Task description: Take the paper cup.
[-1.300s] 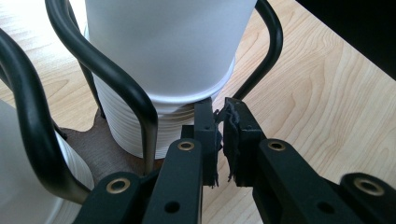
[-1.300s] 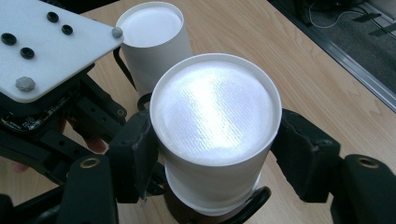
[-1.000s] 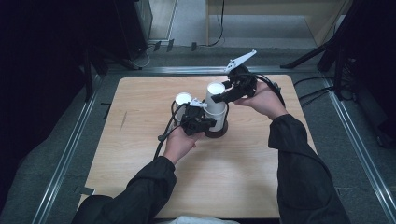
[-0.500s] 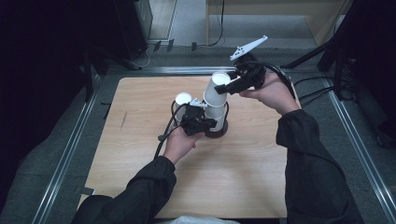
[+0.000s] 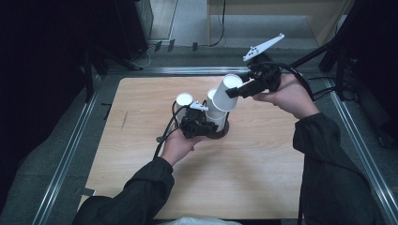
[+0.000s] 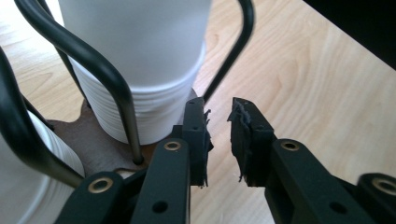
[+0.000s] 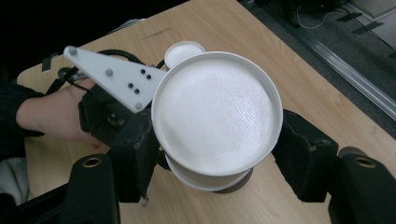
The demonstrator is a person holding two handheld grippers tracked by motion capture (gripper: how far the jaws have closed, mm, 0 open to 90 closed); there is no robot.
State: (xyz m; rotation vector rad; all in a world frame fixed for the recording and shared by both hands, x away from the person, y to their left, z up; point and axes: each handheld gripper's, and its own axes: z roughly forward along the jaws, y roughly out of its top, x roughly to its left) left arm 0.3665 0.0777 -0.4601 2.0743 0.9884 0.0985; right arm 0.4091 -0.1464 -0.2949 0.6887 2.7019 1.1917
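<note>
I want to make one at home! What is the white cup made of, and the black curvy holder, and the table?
The white cup looks like paper or thin foam: matte, with a rolled rim and a lightly textured bottom. The black holder seems to be bent metal rod with a smooth, glossy coating. The table looks like pale wood or wood-look laminate, with visible grain.

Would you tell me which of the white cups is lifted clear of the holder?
The tilted cup gripped by the right gripper; the other cups sit stacked in the wire holder.

left tongs (image 6: 218, 135): low, jaws just parting, nothing between | right tongs (image 7: 212, 154): raised, clamped
</note>
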